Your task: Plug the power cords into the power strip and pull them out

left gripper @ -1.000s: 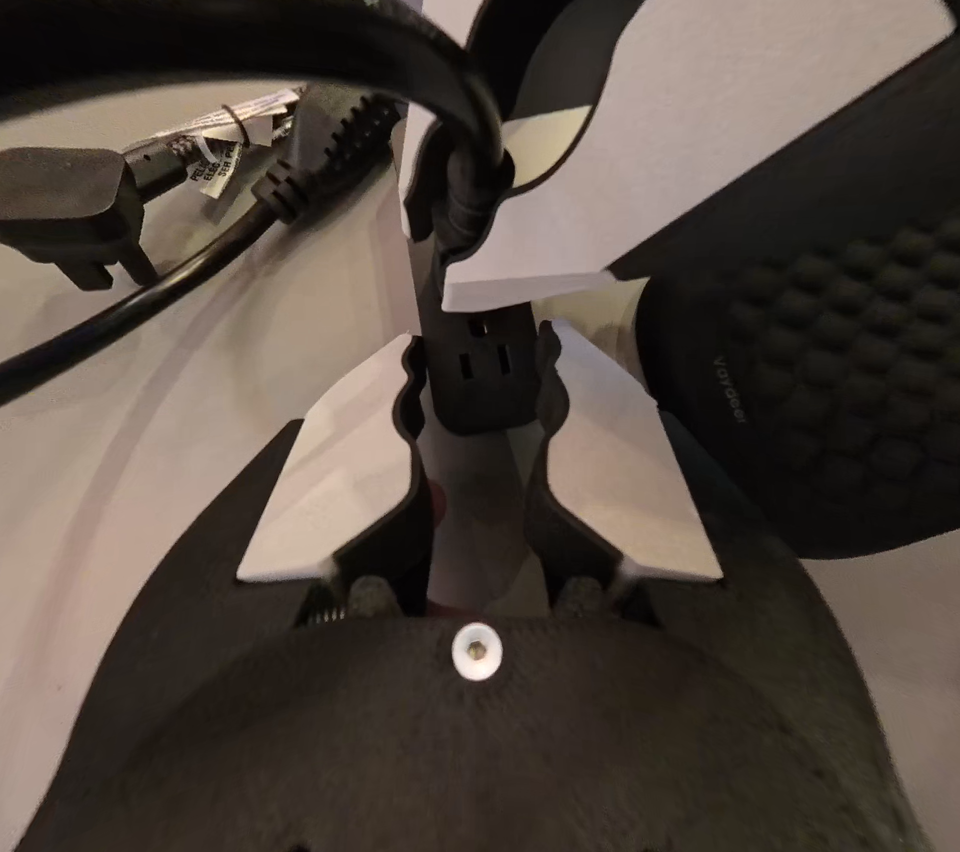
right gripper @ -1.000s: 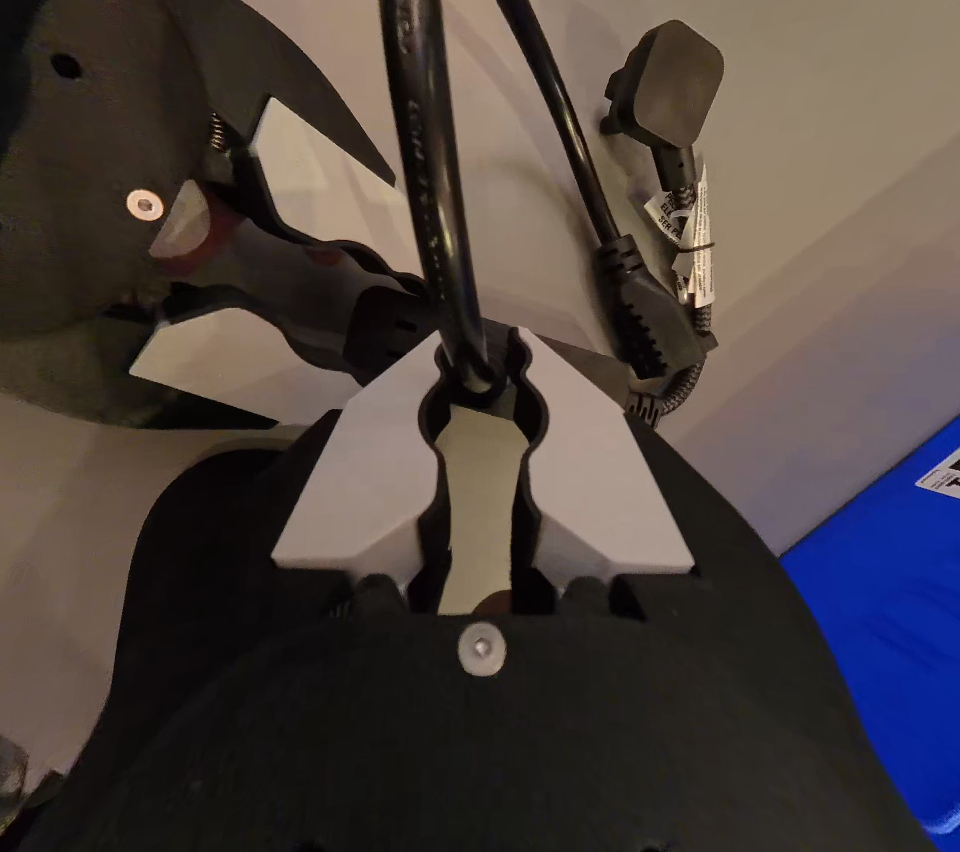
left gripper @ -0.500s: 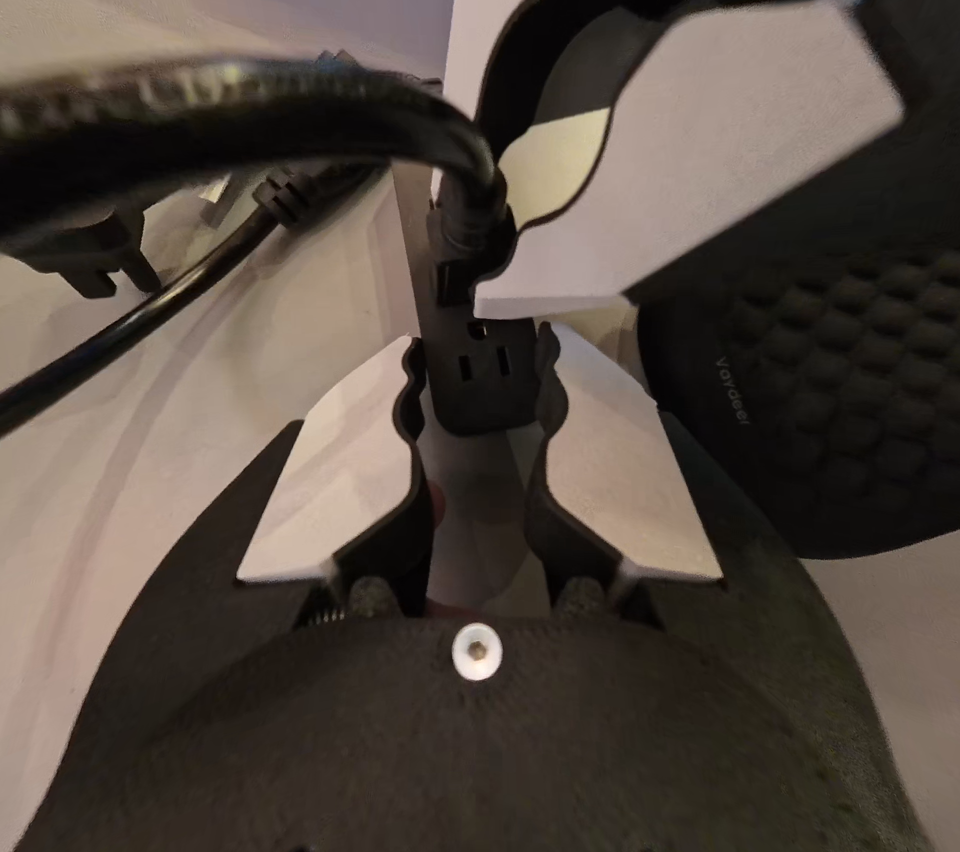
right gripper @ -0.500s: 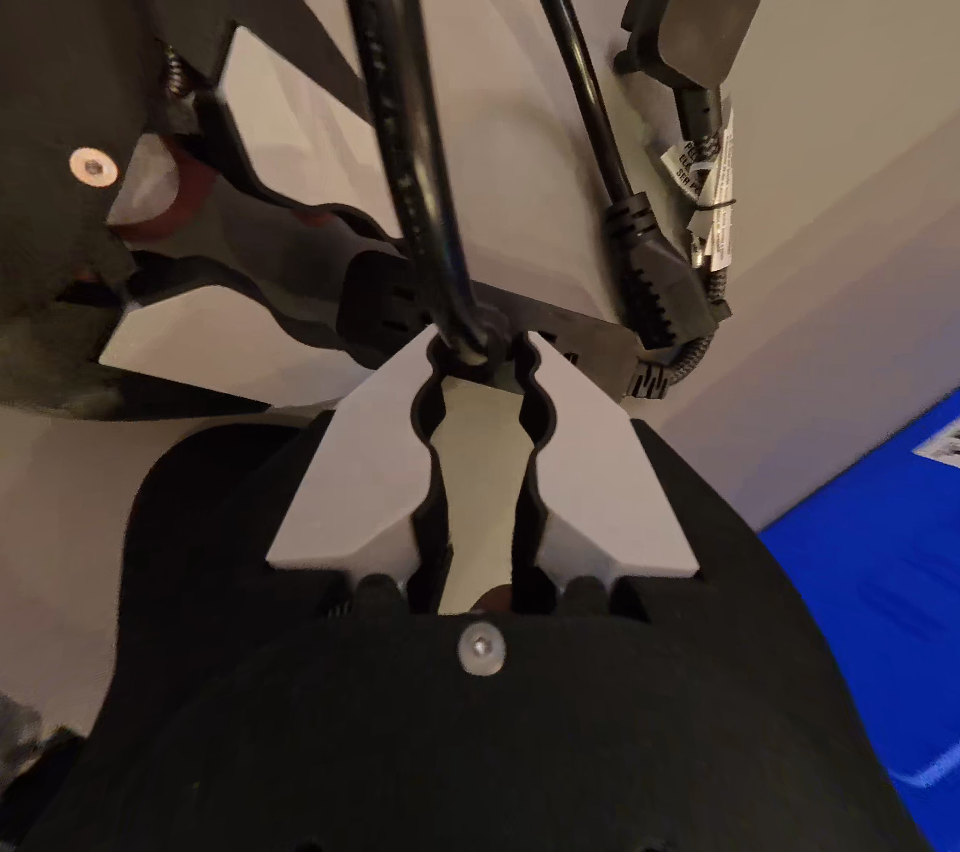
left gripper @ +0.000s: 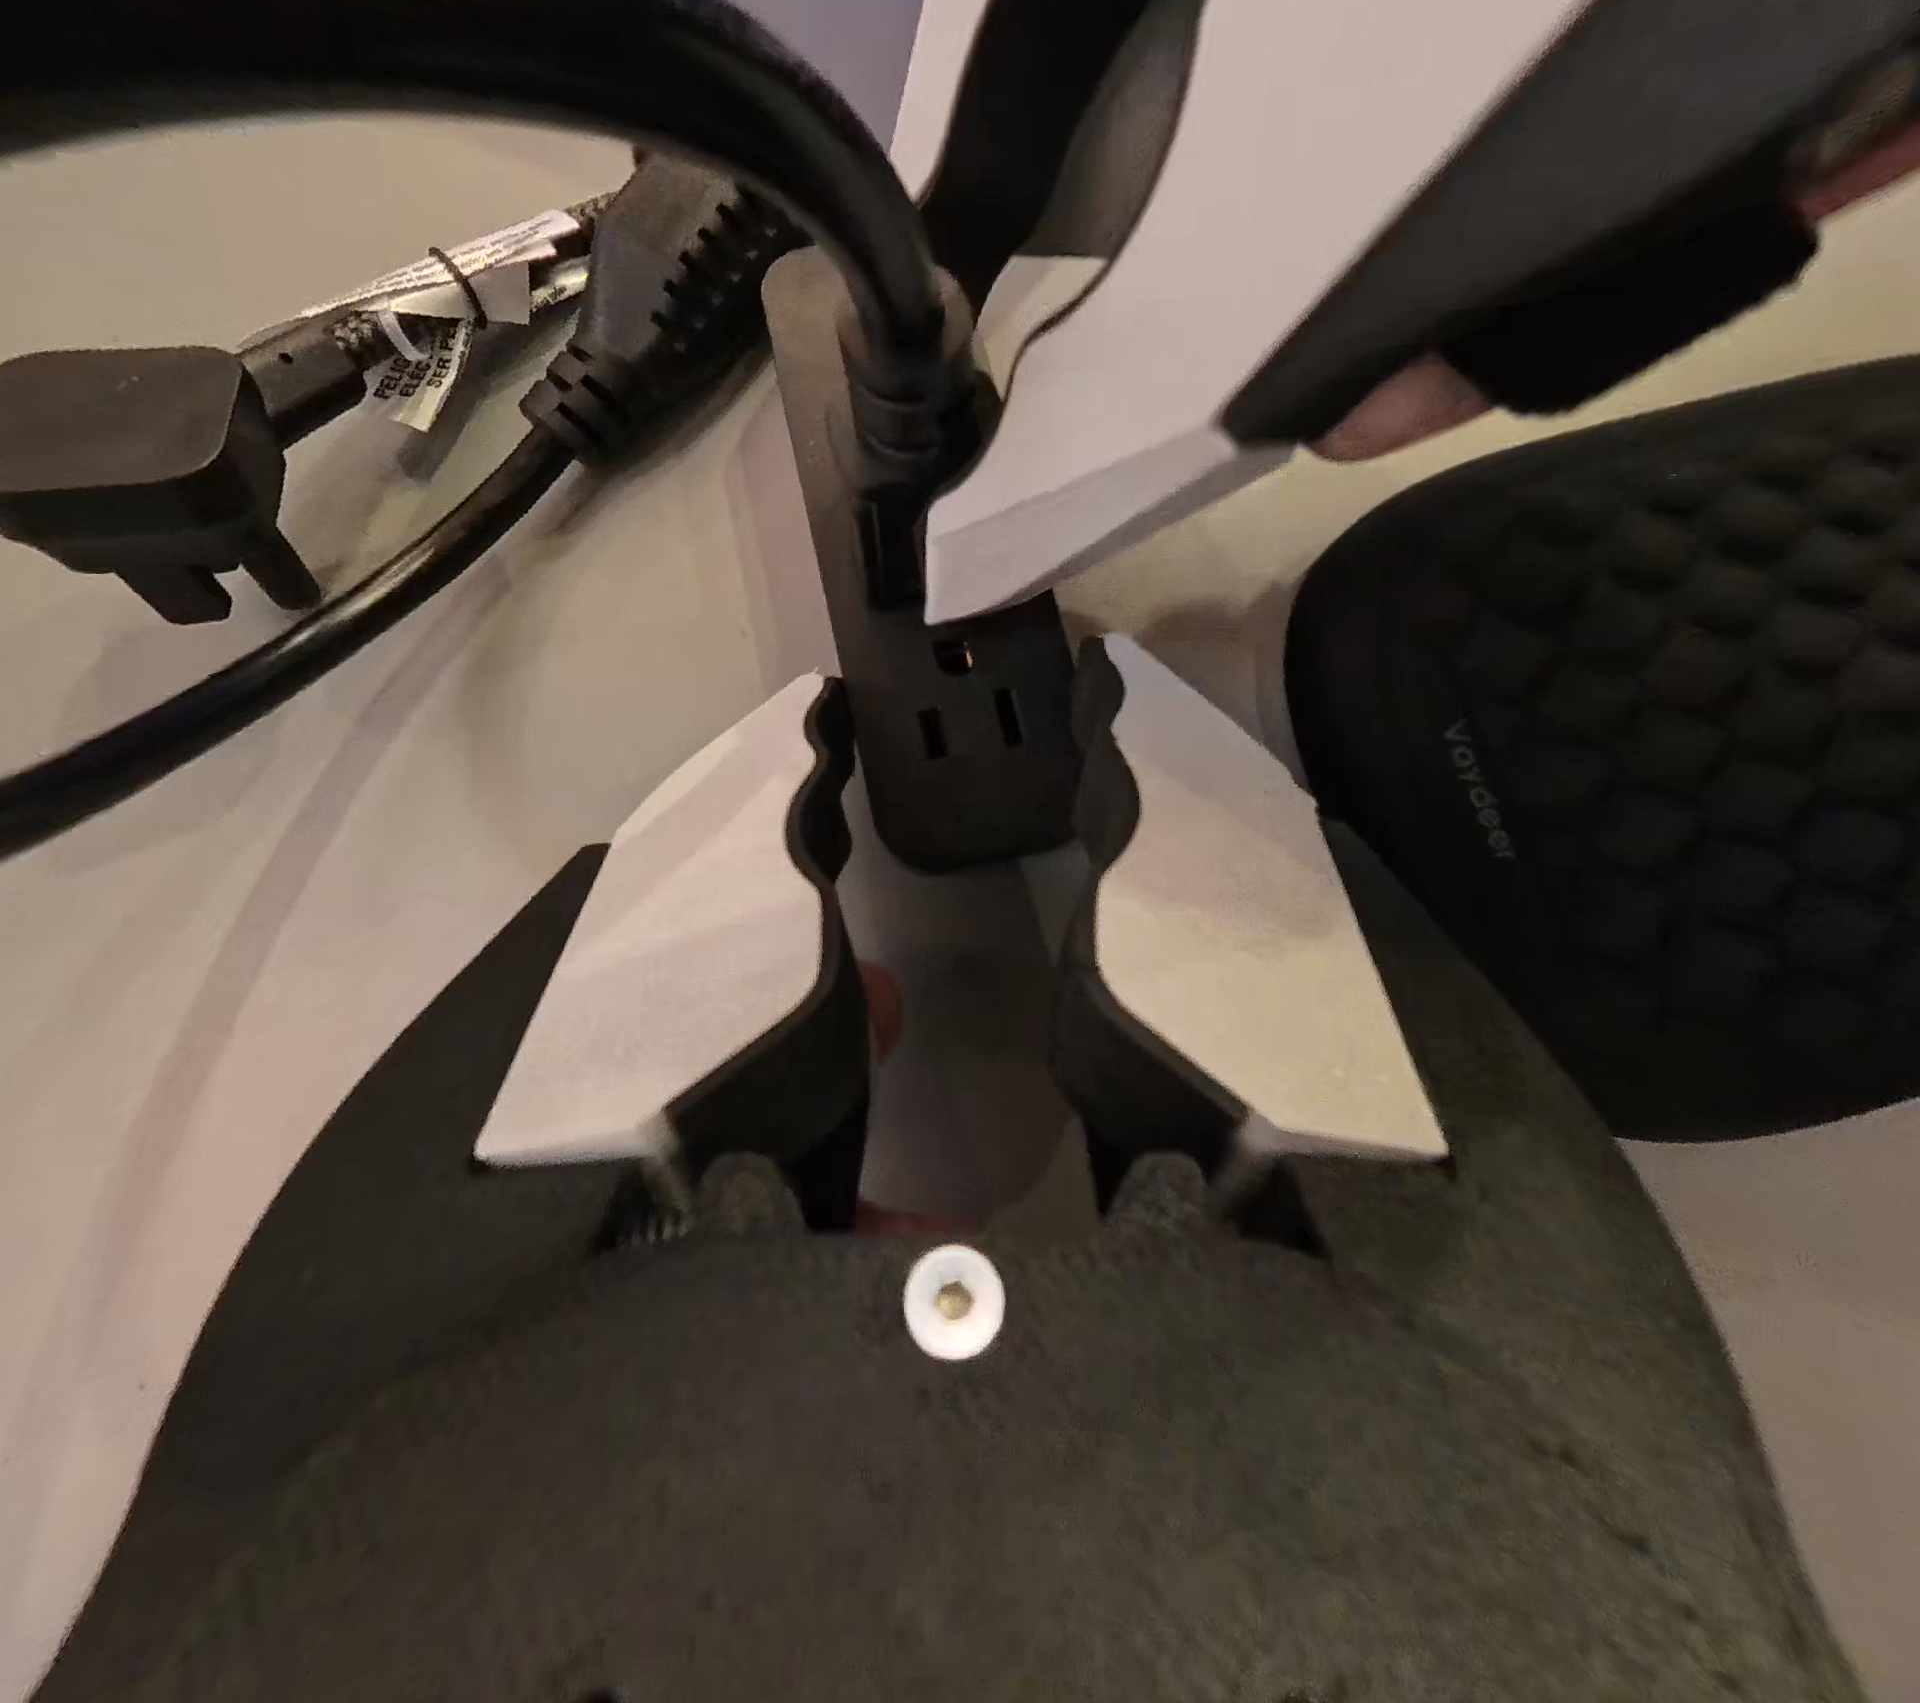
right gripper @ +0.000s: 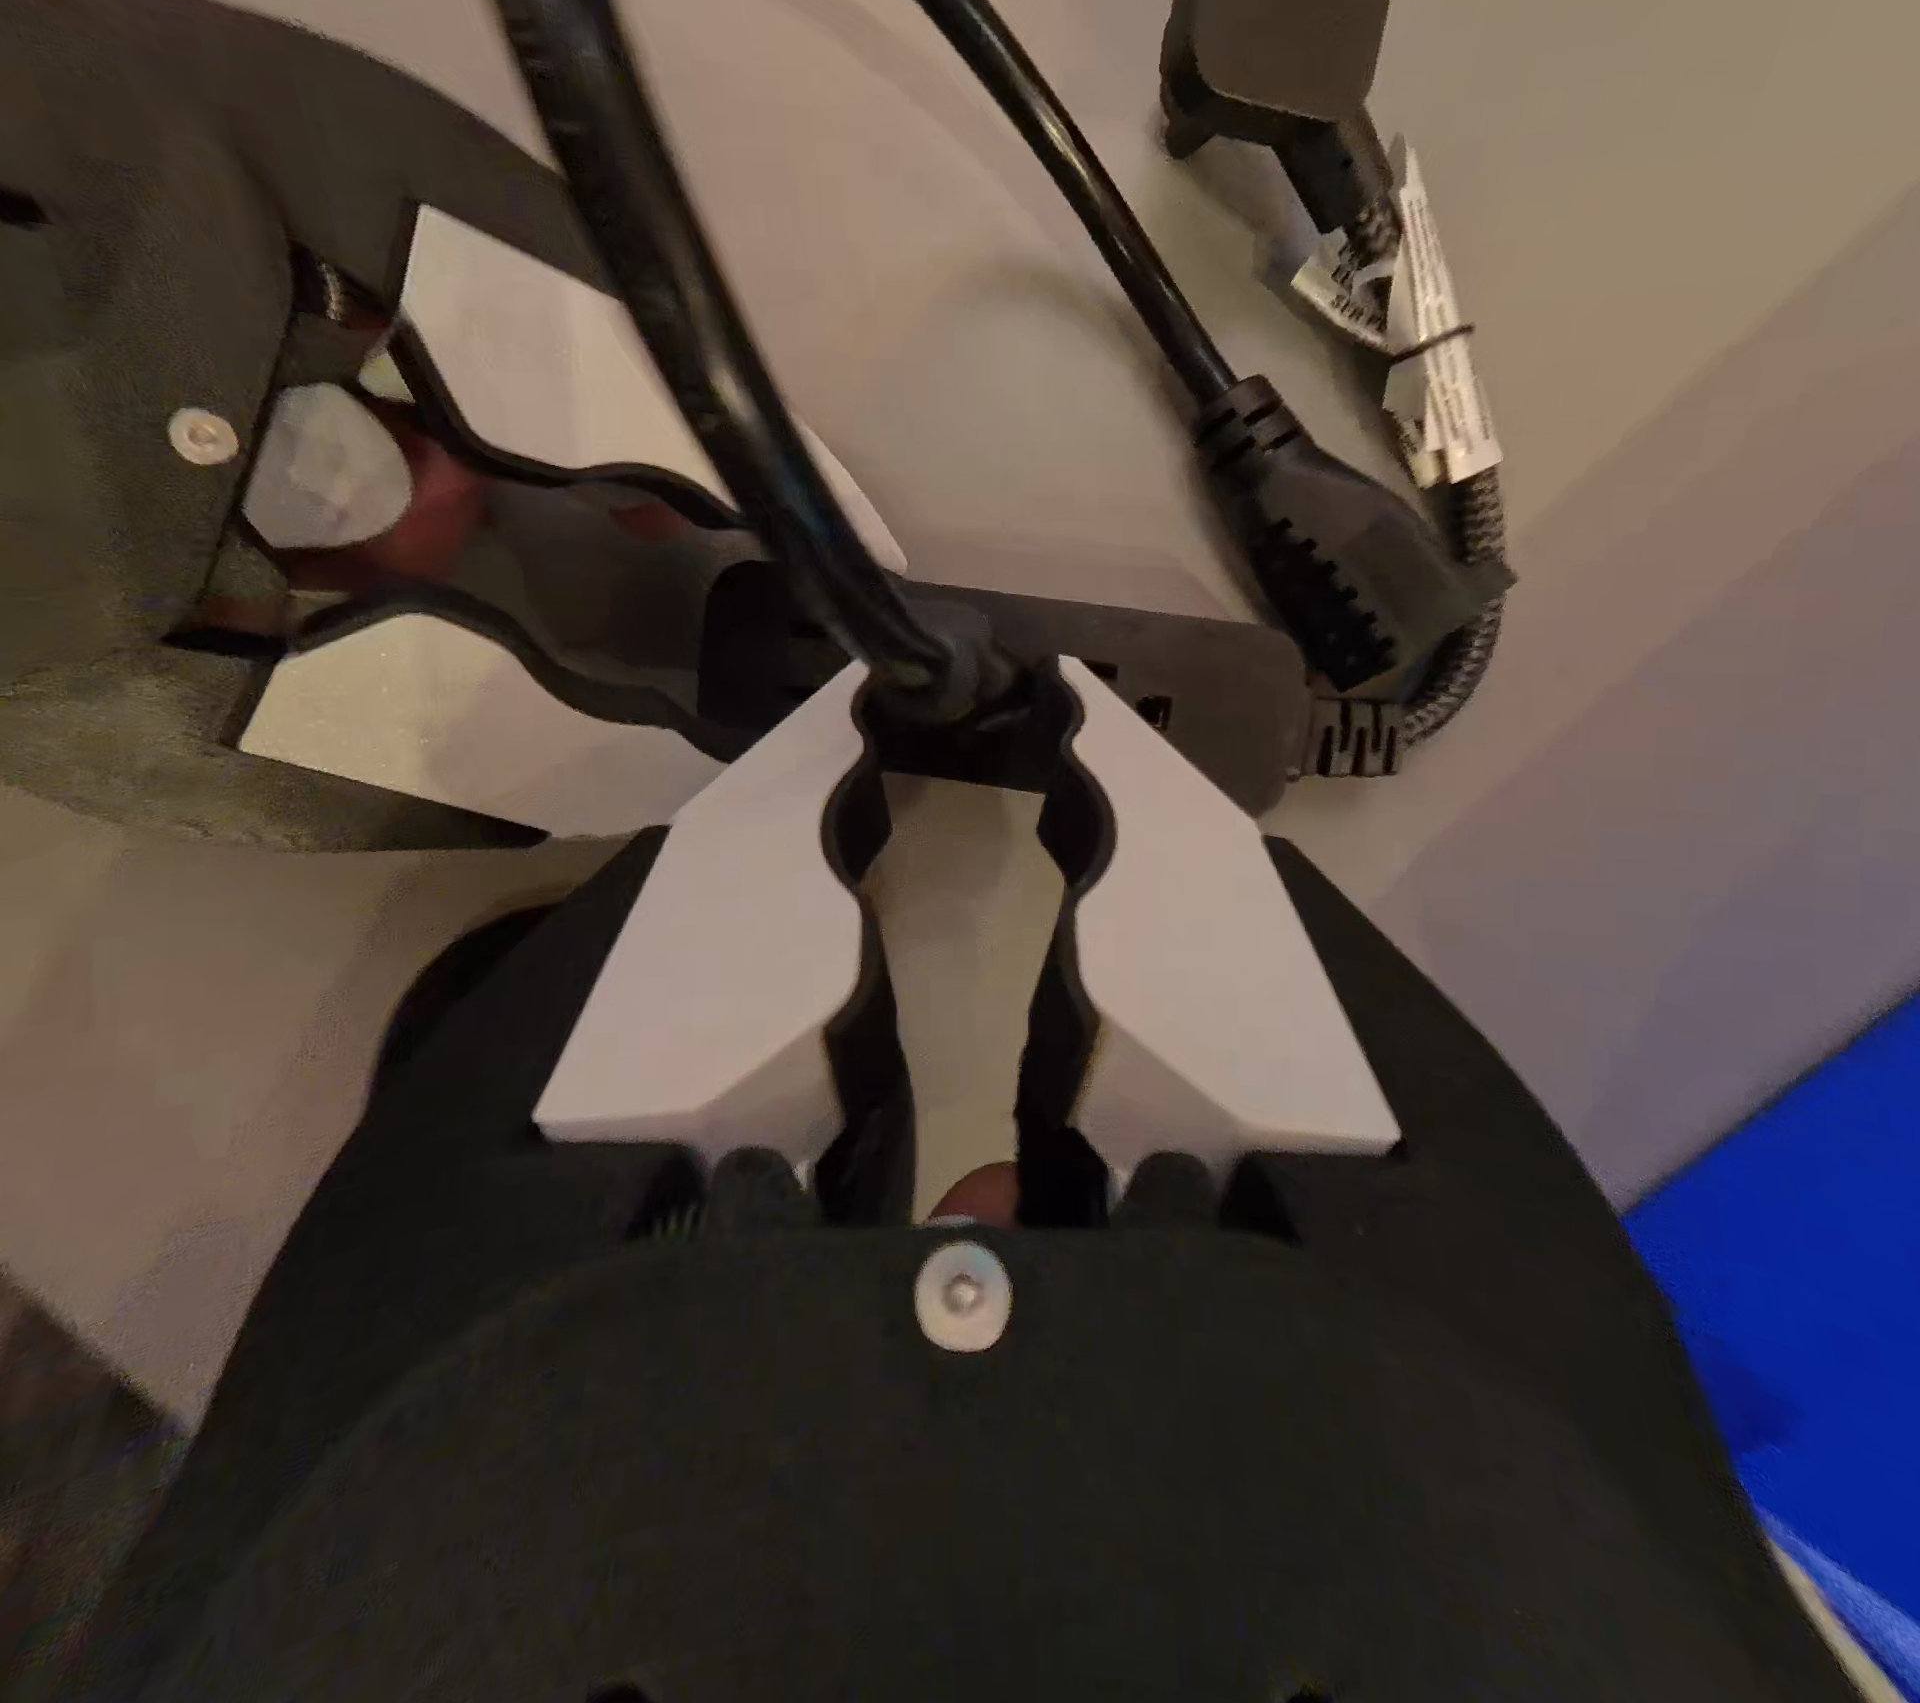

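The black power strip [left gripper: 940, 718] lies on the pale surface [left gripper: 312, 822], its near end pinched in the left claw [left gripper: 961, 754]. The right claw [right gripper: 961, 703] is pinching a plug [right gripper: 966, 682] that sits on the strip's middle outlet; whether its prongs are fully seated cannot be told. The main risk is a crooked pull or push: the plug's thick cord [right gripper: 665, 282] arches stiffly up from the strip and could lever the plug sideways, binding the prongs. If the left claw's hold is shallow, the strip may slip free and lift with the plug. A second plug [right gripper: 1340, 552], at the strip's far end, could be dragged along.
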